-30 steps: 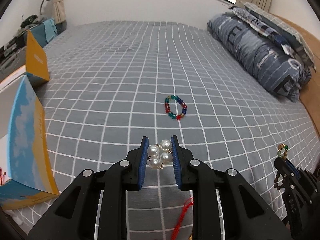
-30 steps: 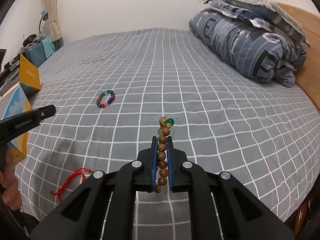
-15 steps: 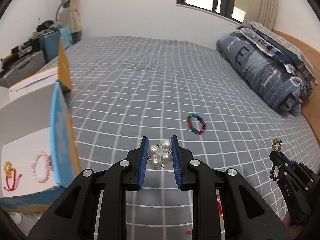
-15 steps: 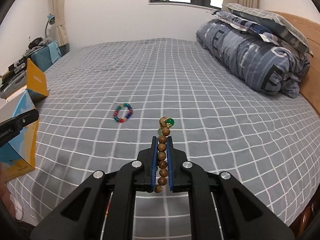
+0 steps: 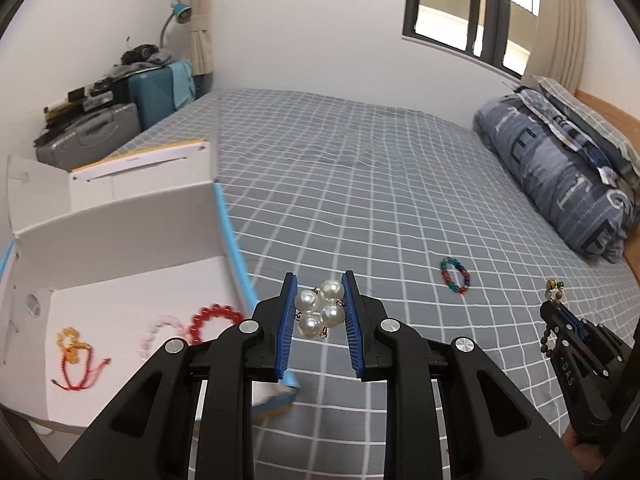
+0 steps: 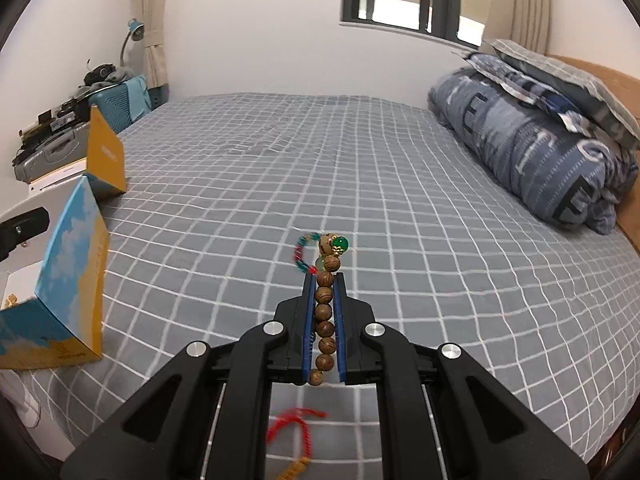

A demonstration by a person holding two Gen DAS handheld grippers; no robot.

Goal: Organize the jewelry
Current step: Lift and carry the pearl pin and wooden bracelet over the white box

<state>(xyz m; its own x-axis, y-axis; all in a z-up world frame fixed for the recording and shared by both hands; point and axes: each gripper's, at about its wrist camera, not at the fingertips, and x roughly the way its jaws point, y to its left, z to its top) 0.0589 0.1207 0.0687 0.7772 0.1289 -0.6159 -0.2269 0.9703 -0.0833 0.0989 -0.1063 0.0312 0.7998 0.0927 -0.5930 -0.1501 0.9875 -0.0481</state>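
Left wrist view: left gripper [image 5: 320, 312] fingers set narrow, clamped on a pearl bracelet [image 5: 320, 308]; four pearls show bunched between the blue pads. It is held above the bed [image 5: 360, 184], which has a grey sheet with white grid lines, just right of the open white box [image 5: 120, 240] with a blue edge. Inside the box, on its floor: a red bead bracelet [image 5: 214, 318], a pale pink bead bracelet [image 5: 160, 330] (blurred), and a yellow piece on red cord [image 5: 72, 350]. A multicolour bead bracelet [image 5: 455, 275] lies flat on the sheet, well right of the box. Right gripper [image 5: 558, 306] visible at the right edge, with wooden beads hanging from it. Folded blue quilt [image 5: 560, 184] at the bed's right side.

Right wrist view: right gripper [image 6: 324, 276] fingers fully closed on a wooden bead bracelet [image 6: 324, 312]; beads run in a line between the pads, and a green bead [image 6: 340, 244] sticks out past the tips. The multicolour bracelet [image 6: 304, 256] lies on the sheet beyond, partly hidden behind the wooden beads, blurred. A red cord piece [image 6: 292, 428] lies on the sheet under the gripper body. The box's [image 6: 68, 280] blue and orange outer wall is at left.
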